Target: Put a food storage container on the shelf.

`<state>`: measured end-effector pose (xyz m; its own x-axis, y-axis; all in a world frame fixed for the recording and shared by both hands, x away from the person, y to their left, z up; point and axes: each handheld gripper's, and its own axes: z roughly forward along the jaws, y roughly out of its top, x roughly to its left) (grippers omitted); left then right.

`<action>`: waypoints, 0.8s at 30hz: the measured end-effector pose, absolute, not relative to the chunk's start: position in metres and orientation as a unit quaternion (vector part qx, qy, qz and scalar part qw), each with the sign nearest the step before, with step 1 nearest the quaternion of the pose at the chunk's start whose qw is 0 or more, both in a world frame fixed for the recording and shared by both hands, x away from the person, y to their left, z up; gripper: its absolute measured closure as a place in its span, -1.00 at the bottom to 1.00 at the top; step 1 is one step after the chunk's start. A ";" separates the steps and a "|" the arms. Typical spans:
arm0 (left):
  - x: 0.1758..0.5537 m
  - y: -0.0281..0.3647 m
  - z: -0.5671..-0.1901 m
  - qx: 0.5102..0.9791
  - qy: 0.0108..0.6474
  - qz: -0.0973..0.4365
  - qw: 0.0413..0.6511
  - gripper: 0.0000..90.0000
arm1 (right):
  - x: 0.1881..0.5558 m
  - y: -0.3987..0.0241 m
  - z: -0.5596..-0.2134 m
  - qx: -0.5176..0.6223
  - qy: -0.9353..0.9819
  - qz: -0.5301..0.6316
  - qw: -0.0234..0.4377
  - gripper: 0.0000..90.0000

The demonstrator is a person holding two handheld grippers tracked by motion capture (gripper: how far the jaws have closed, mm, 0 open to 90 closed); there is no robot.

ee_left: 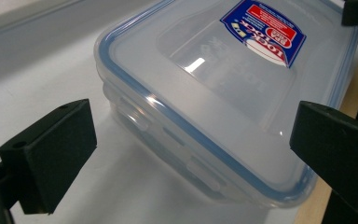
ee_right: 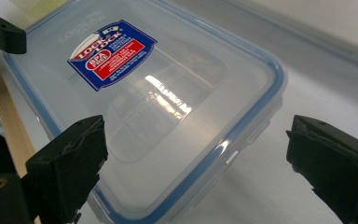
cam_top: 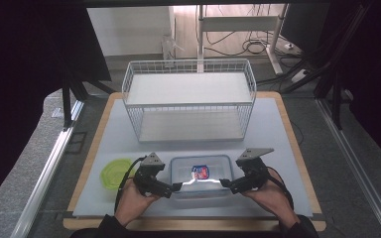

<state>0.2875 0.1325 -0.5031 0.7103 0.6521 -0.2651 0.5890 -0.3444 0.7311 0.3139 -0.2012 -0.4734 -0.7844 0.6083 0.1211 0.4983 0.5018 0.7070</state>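
A clear plastic food box [cam_top: 201, 173] with a blue-sealed lid and a red and blue label lies near the table's front edge. My left gripper [cam_top: 174, 188] is at the box's left end and my right gripper [cam_top: 225, 184] at its right end, both low over the mat. In the left gripper view the box [ee_left: 223, 93] lies between the wide-apart jaws of the left gripper [ee_left: 198, 144], and the pads stand clear of its sides. The right gripper [ee_right: 203, 161] likewise straddles a corner of the box [ee_right: 144, 102], open and not pressing on it.
A white wire basket shelf [cam_top: 188, 61] stands at the back of the pale mat [cam_top: 278, 148]. A round green lid [cam_top: 115, 172] lies to the left of the left hand. The mat's wooden border runs close behind both hands.
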 end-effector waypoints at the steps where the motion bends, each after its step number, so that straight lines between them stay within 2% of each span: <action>1: 0.290 0.133 -0.504 0.818 0.380 0.030 0.432 -0.99 | 0.317 -0.202 -0.475 0.326 0.862 0.382 0.059 -0.89; 4: 0.295 0.132 -0.508 0.813 0.381 0.003 0.440 -1.00 | 0.324 -0.203 -0.481 0.342 0.858 0.384 0.015 -0.87; 7: 0.299 0.130 -0.515 0.810 0.378 -0.047 0.446 -1.00 | 0.328 -0.203 -0.486 0.348 0.854 0.387 -0.020 -0.83; 12: 0.300 0.129 -0.516 0.810 0.380 -0.061 0.443 -1.00 | 0.332 -0.206 -0.490 0.361 0.845 0.389 -0.061 -0.77; 18: 0.300 0.134 -0.515 0.804 0.397 -0.095 0.432 -0.89 | 0.334 -0.213 -0.490 0.375 0.835 0.393 -0.087 -0.61; 22: 0.297 0.137 -0.513 0.800 0.401 -0.098 0.435 -0.79 | 0.332 -0.218 -0.488 0.376 0.833 0.395 -0.092 -0.44; 24: 0.294 0.143 -0.511 0.797 0.398 -0.094 0.445 -0.61 | 0.329 -0.222 -0.486 0.367 0.836 0.398 -0.088 -0.33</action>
<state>0.2937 0.1430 -0.5115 0.6659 0.5502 -0.5038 0.7175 -0.2874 0.6345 0.3288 -0.2215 -0.4860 -0.7146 0.5434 0.4404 0.6843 0.4128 0.6011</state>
